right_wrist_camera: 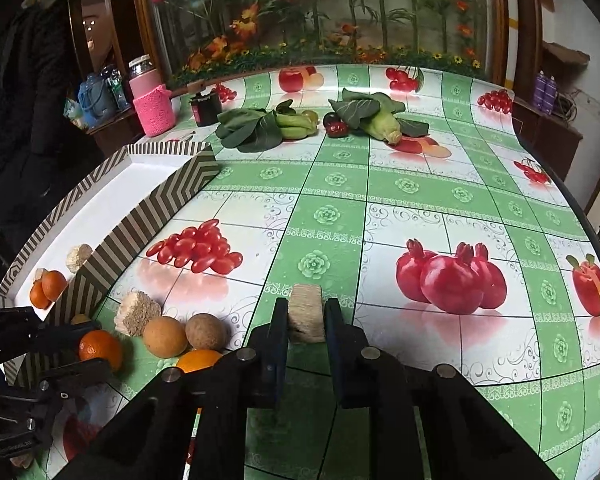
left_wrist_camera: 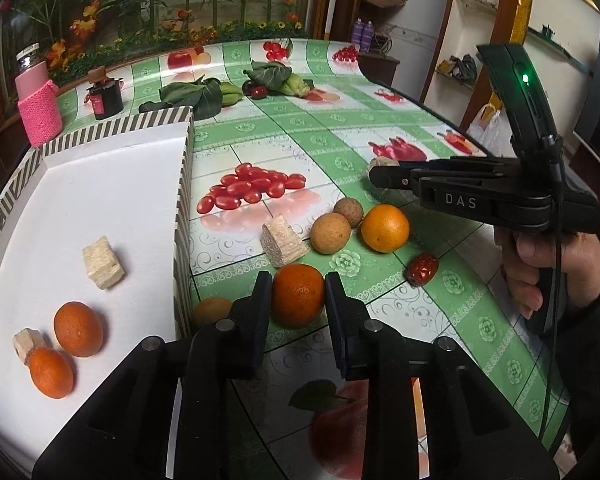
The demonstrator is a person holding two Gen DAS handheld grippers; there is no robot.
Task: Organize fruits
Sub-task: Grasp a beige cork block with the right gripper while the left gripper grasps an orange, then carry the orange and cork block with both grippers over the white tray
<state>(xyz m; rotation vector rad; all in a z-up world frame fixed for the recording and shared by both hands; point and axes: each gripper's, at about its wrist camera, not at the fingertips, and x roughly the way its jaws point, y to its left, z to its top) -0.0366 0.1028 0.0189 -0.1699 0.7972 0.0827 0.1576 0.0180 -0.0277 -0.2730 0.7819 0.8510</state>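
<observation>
My left gripper is shut on an orange that sits on the tablecloth just right of the striped tray; both pads touch its sides. The same orange shows at the lower left of the right wrist view. My right gripper is shut on a beige fibrous chunk, held a little above the table. The tray's white floor holds two oranges and two beige chunks. Loose on the cloth lie another orange, two brown round fruits, a red date and a beige wedge.
A third brown fruit rests against the tray wall. Leafy greens, corn and dark fruits lie at the far side, beside a pink-sleeved bottle and a dark jar. The table edge curves off at the right. A hand holds the right gripper.
</observation>
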